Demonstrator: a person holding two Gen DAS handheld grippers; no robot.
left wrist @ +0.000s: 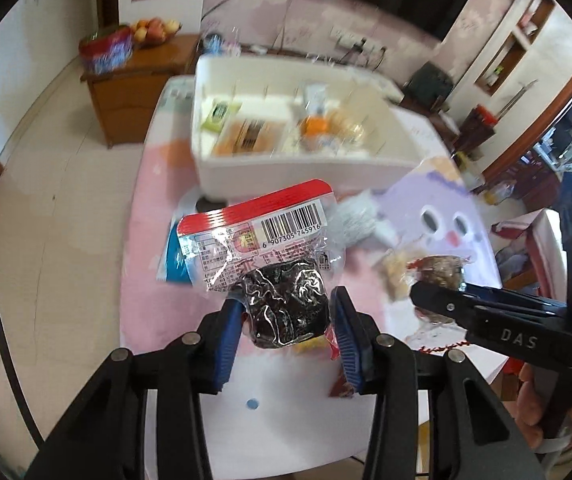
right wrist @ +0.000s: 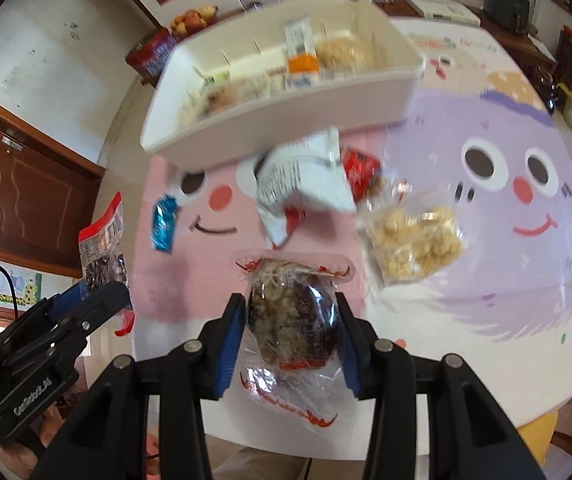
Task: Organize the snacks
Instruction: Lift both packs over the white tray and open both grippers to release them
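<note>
Now both my tongs grip snacks.
Left tongs (left wrist: 288, 314) clench a dark packet (left wrist: 286, 306); right tongs (right wrist: 292, 334) clench a brown bun (right wrist: 292, 316), lower centre.

One white organizer box (right wrist: 286, 120), two hand-held grippers each holding one snack packet, roughly four loose packets on tabletop (right wrist: 486, 280).

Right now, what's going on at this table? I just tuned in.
A person is sorting snacks with two handheld grippers. The left gripper is shut on a dark snack packet with a red-topped barcode label, held above the table. The right gripper is shut on a clear-wrapped brown snack ball. The white divided bin ahead already holds several snacks. A blue packet, a white pouch and a bag of pale puffs lie loose on the cartoon tablecloth.
</note>
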